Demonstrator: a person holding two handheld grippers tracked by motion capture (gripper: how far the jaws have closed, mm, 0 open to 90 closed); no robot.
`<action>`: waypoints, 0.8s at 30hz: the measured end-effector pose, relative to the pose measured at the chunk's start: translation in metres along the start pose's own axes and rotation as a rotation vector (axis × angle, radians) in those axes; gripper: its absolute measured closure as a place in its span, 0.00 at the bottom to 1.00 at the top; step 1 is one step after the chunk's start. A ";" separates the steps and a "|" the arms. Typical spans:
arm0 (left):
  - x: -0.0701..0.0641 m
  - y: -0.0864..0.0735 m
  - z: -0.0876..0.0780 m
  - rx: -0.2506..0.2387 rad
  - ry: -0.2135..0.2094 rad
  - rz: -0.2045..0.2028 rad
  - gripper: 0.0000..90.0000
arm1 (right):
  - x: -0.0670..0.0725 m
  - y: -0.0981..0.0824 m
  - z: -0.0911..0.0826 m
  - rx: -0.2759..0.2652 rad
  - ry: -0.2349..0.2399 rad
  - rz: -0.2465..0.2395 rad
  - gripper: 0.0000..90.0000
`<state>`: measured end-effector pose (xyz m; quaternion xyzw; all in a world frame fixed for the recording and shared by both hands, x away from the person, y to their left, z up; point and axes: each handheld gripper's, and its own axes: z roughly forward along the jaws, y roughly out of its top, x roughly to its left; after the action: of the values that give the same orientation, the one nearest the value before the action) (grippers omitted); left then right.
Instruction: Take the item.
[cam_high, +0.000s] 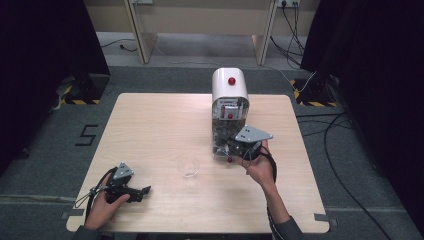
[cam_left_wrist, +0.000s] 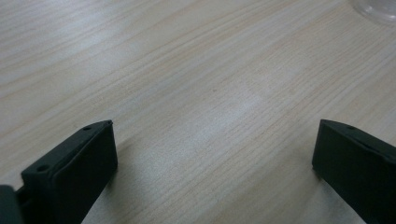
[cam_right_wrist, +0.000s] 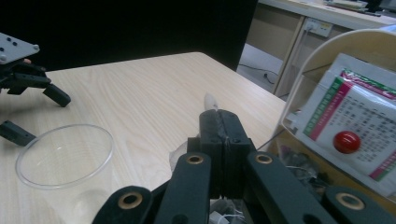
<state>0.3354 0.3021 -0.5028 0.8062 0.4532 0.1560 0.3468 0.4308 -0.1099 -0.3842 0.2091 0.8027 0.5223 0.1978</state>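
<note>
A white dome-topped dispenser (cam_high: 229, 90) with a red knob stands at the table's far middle; its clear lower part holds small packets. My right gripper (cam_high: 231, 150) is at its base, by a small red knob (cam_high: 229, 159). In the right gripper view its jaws (cam_right_wrist: 219, 119) are shut flat together, and a thin white piece (cam_right_wrist: 210, 100) pokes out at their tip. The dispenser's label and red button (cam_right_wrist: 346, 141) sit just right of them. A clear plastic cup (cam_high: 188, 167) (cam_right_wrist: 63, 154) stands empty near the table's middle. My left gripper (cam_high: 142, 194) (cam_left_wrist: 215, 123) rests open at the front left.
The light wooden table (cam_high: 160, 125) is bare on its left half. The left gripper (cam_right_wrist: 41, 116) lies beyond the cup in the right gripper view. Cables (cam_high: 330, 135) run over the grey floor to the right, and dark curtains hang on both sides.
</note>
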 end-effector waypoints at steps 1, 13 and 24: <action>0.000 0.000 0.000 0.000 0.000 0.000 0.00 | 0.001 0.000 0.001 -0.001 0.008 0.000 1.00; 0.000 0.000 0.000 0.000 0.000 0.000 0.00 | 0.008 0.000 0.007 0.009 0.029 -0.005 1.00; 0.000 0.000 0.000 0.000 0.000 0.000 0.00 | 0.016 0.002 0.009 0.005 0.054 -0.019 1.00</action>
<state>0.3355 0.3021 -0.5028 0.8063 0.4531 0.1559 0.3468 0.4227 -0.0934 -0.3871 0.1877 0.8110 0.5239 0.1805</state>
